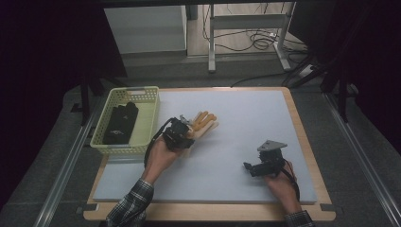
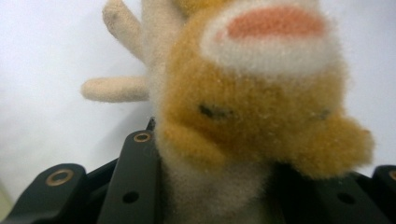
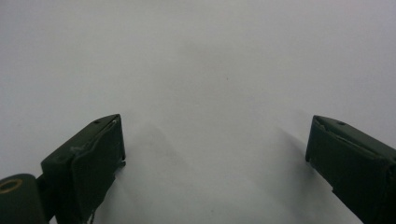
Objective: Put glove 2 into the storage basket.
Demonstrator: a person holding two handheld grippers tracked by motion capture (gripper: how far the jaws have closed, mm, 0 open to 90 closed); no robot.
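The fuzzy orange-and-cream plush glove (image 1: 204,124) lies lengthwise, fingers pointing up-right from the left gripper (image 1: 182,132), whose jaws clamp its cuff.

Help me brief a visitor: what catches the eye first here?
The fuzzy orange and cream plush toy, clamped in the left gripper near the mat's middle. Then the yellow basket at the mat's left edge, holding a black item, and the right gripper open over bare mat.

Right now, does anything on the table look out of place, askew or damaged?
Nothing stands out. The left gripper is shut on the plush toy, which looks intact. The right gripper is open over the bare mat. The basket sits square at the mat's left edge with a black item inside.
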